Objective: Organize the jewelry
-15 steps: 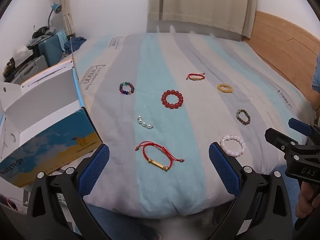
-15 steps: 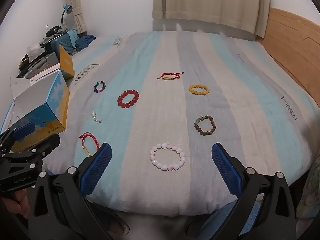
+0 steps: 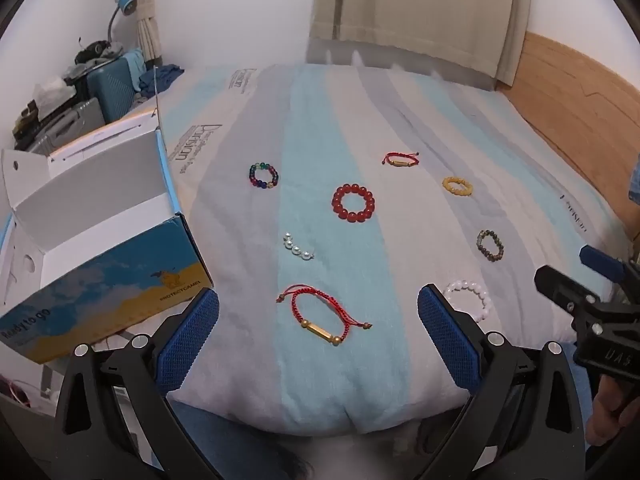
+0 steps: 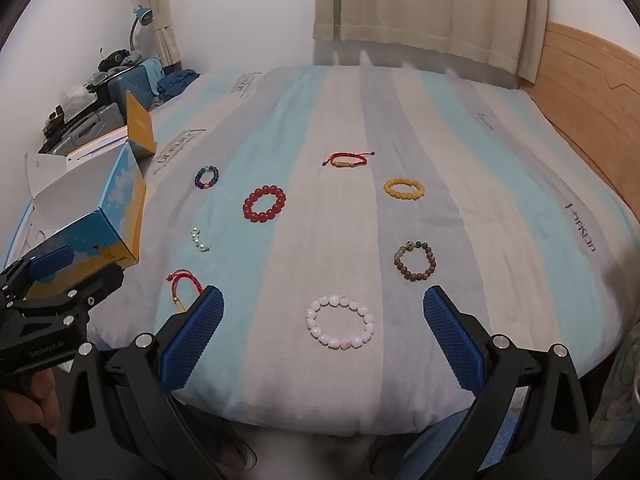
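Several bracelets lie on the striped bed. My left gripper (image 3: 318, 336) is open and empty, just short of a red cord bracelet with a gold tube (image 3: 324, 314). A short pearl strand (image 3: 297, 247), a red bead bracelet (image 3: 353, 203) and a multicolour bead bracelet (image 3: 263, 176) lie beyond it. My right gripper (image 4: 322, 332) is open and empty, its fingers either side of a pink bead bracelet (image 4: 341, 327). A brown bead bracelet (image 4: 415, 262), a yellow bead bracelet (image 4: 403, 188) and a second red cord bracelet (image 4: 346, 160) lie farther back.
An open blue and yellow cardboard box (image 3: 96, 240) stands at the bed's left edge, also in the right wrist view (image 4: 94, 216). Suitcases and clutter (image 3: 92, 92) stand at the far left. A wooden headboard (image 3: 580, 92) runs along the right. Curtains hang behind.
Both grippers have edged slightly forward toward the bed. Nothing was taken hold of and the bracelets have not moved.
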Tool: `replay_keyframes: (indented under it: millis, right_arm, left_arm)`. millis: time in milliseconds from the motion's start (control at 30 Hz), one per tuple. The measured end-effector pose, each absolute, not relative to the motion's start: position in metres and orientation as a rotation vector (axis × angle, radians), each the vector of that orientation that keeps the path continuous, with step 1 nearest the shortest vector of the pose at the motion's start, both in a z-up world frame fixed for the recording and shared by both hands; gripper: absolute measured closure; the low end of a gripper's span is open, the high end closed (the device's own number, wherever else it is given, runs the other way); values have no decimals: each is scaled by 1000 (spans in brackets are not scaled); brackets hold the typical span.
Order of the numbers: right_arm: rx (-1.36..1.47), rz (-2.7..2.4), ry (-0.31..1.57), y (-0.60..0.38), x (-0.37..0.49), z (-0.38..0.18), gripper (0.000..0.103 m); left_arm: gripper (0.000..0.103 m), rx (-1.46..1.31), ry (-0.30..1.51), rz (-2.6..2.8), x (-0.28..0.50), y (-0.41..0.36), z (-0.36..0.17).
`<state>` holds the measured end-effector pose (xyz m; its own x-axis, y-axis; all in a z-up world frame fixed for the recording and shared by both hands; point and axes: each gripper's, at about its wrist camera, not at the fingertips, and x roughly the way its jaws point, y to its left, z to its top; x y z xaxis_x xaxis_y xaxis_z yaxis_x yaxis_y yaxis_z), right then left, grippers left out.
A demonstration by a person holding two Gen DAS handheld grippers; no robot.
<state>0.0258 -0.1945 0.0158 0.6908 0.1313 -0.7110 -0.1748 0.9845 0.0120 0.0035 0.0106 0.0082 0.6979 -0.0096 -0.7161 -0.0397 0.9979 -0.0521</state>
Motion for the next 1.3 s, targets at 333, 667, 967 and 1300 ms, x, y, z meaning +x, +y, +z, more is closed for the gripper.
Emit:
replay_keyframes:
  millis: [333,667,967,1300]
  right_arm:
    - [-42,193,794,-198,29,12,7]
    - [-44,195,799,-196,33,11,7]
    - [-49,177,789,-194,31,13,7]
    - [-51,169,787,-195,29,12,7]
  left_arm:
    - [6,-36,799,41,4,5,8]
    - [6,-47,805,43,5,7,7]
    - [6,-46,807,41,5,7,6]
    - [6,-47,806,30,5,5,5]
